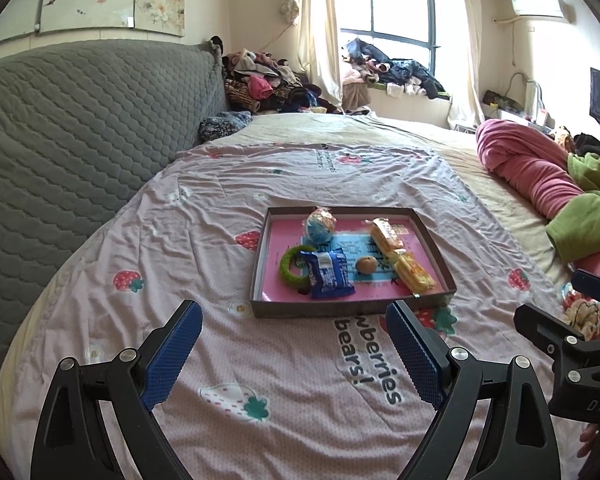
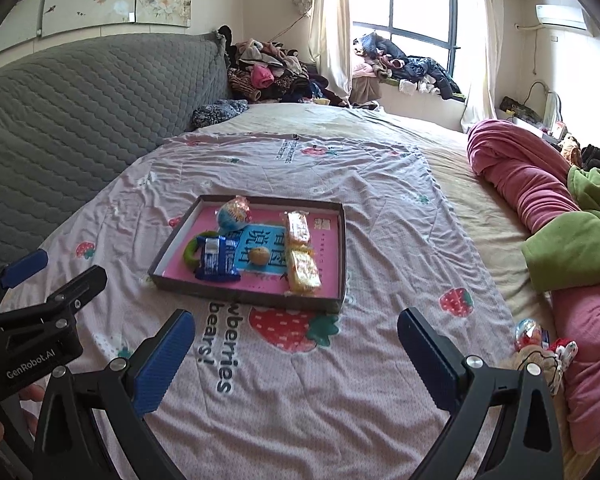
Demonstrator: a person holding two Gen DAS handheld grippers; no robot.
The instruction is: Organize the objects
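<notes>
Green ring (image 1: 291,266) partly under blue packet (image 1: 329,274)

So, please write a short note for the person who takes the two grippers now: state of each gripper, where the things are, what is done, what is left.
Left gripper: open, empty, above the strawberry-print quilt.
Right gripper: open, empty, same height.
Shallow brown cardboard tray with pink floor lies ahead. Inside: blue snack packet over green ring, foil-wrapped round sweet, small brown ball, two yellow wrapped cakes.
Left to do: small wrapped items beside the pink blanket, outside the tray.
</notes>
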